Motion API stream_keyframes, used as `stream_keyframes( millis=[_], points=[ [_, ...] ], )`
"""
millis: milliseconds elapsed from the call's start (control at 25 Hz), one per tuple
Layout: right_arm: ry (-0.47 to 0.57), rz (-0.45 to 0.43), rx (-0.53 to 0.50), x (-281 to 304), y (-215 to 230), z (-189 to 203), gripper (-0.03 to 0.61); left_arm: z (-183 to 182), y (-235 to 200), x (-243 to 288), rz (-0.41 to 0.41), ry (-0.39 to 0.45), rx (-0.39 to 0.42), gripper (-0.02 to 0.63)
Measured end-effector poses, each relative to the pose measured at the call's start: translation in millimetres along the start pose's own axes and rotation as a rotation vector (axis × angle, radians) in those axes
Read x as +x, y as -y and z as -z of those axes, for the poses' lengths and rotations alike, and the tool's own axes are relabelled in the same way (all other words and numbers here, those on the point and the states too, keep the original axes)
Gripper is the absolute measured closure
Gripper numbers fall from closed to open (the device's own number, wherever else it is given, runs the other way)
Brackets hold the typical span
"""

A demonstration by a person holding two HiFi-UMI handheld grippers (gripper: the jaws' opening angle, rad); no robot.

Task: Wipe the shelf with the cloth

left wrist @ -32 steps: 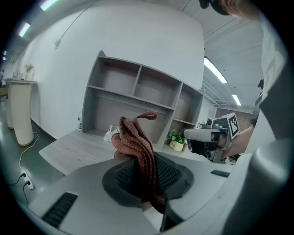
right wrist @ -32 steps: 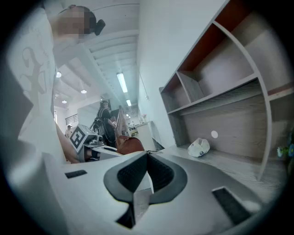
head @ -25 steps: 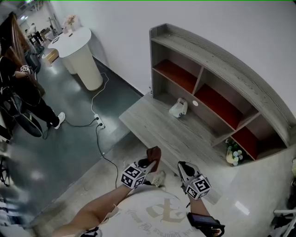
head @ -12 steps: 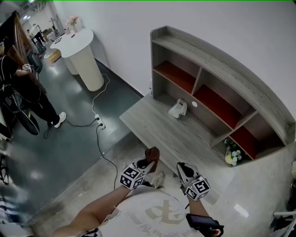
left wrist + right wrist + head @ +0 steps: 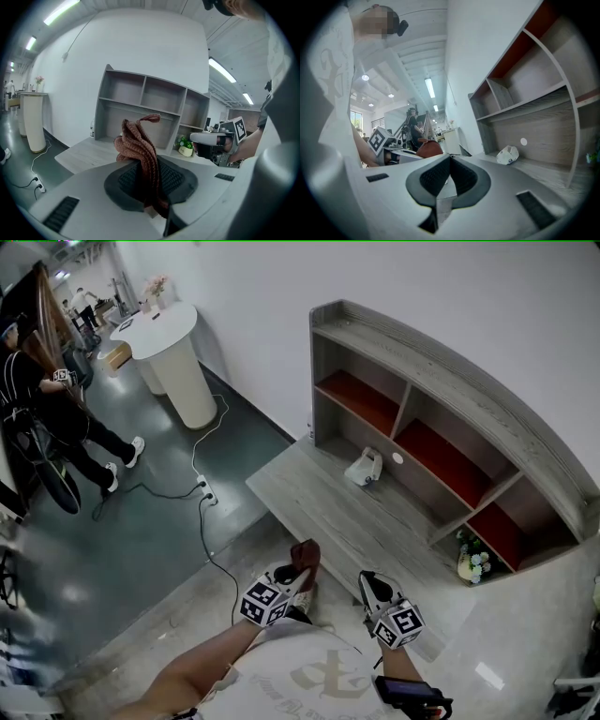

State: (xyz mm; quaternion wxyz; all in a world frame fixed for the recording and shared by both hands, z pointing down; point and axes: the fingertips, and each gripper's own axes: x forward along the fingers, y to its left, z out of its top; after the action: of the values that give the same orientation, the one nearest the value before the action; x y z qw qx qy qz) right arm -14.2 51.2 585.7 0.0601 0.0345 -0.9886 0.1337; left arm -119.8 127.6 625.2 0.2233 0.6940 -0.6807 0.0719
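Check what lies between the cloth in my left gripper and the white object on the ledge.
Only bare grey wood of the ledge, seen in the head view; nothing else lies between cloth and white object.

This looks like an open office or showroom hall rather than a home; long tube lights (image 5: 61, 11) run across a bare white ceiling; the dark polished floor (image 5: 122, 549) carries a white cable (image 5: 194, 448) to a power strip (image 5: 203, 491); a white round pedestal table (image 5: 173, 352) and a grey wood-grain shelf unit with red-backed compartments (image 5: 441, 418) stand along one white wall; a person in dark clothes (image 5: 47, 409) stands at the far left.
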Motion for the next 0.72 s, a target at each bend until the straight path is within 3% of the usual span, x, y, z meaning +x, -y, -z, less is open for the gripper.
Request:
stream_keyframes(
  millis=[280,720],
  points=[
    [0.009,0.005,0.006,11,11,-4,0.575,-9,-13,12,-0.007,0.009,0.006,0.538],
    [0.031,0.048,-0.025,47,40,-22,0.575,-42,-55,63,0.091,0.010,0.019,0.538]
  ],
)
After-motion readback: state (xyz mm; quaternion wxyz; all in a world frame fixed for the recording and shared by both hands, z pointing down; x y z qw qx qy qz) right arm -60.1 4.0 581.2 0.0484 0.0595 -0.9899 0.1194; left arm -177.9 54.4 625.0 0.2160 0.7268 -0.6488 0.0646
